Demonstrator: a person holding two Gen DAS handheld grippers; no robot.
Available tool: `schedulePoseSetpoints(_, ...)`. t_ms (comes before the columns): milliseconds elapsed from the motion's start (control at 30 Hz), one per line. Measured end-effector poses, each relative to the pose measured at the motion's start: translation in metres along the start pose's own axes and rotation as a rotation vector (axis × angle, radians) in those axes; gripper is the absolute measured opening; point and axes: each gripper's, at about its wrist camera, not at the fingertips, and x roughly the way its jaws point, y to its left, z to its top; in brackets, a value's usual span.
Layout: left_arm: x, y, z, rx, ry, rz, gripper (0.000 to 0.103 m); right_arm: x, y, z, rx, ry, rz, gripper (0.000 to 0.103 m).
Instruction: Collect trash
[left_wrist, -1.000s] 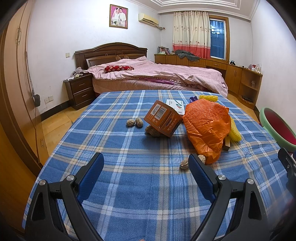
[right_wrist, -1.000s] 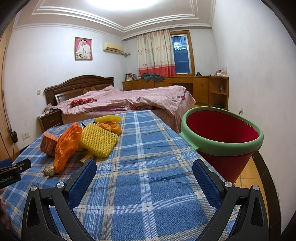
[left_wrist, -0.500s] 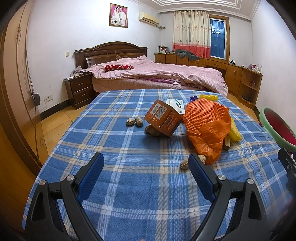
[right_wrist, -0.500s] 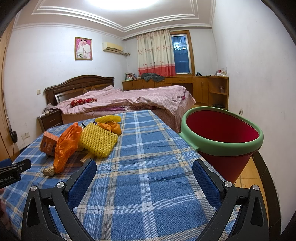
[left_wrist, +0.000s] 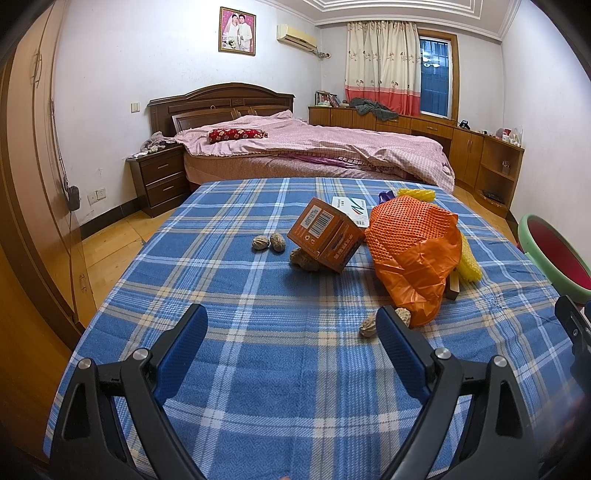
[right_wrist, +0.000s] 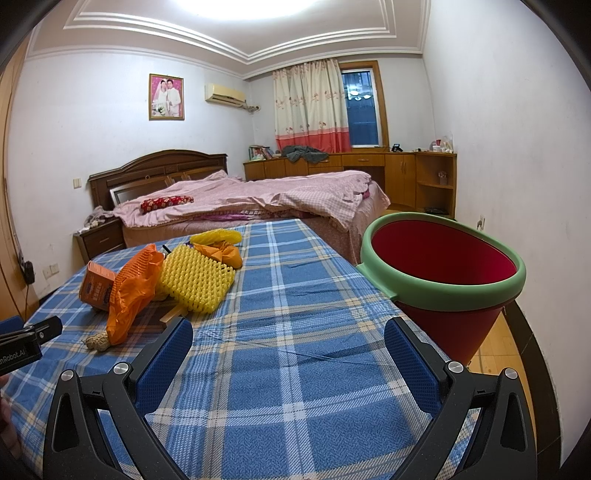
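Observation:
Trash lies on a blue plaid tablecloth (left_wrist: 229, 295). An orange box (left_wrist: 325, 236) leans on a walnut (left_wrist: 304, 260); two walnuts (left_wrist: 267, 242) sit left of it. An orange net and bag (left_wrist: 413, 251) lies to the right, with yellow foam net (right_wrist: 195, 278) beside it and a nut (left_wrist: 369, 326) in front. A red bin with green rim (right_wrist: 443, 266) stands at the table's right edge. My left gripper (left_wrist: 291, 339) is open and empty above the near cloth. My right gripper (right_wrist: 288, 350) is open and empty, left of the bin.
A white card (left_wrist: 351, 208) lies behind the box. A small wooden stick (left_wrist: 454, 286) lies under the bag. A bed (left_wrist: 314, 151) with pink cover stands beyond the table, a nightstand (left_wrist: 159, 181) to its left, wooden cabinets (left_wrist: 480, 155) along the right wall.

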Motion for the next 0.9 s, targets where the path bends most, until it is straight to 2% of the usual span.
schedulePoseSetpoints(500, 0.001, -0.003, -0.003, -0.002, 0.007, -0.008, 0.092, 0.001, 0.000, 0.000, 0.002, 0.007, 0.003, 0.103)
schedulePoseSetpoints(633, 0.004, -0.004, -0.003, -0.008, 0.034, -0.052, 0.091, 0.005, -0.002, 0.004, 0.001, 0.050, 0.016, 0.103)
schedulePoseSetpoints(700, 0.008, -0.002, 0.003, -0.005, 0.042, -0.066, 0.087, 0.011, -0.002, 0.006, -0.001, 0.082, 0.028, 0.103)
schedulePoseSetpoints(900, 0.017, -0.005, 0.028, 0.015, 0.048, -0.101, 0.087, 0.016, -0.001, 0.025, 0.016, 0.150, 0.075, 0.103)
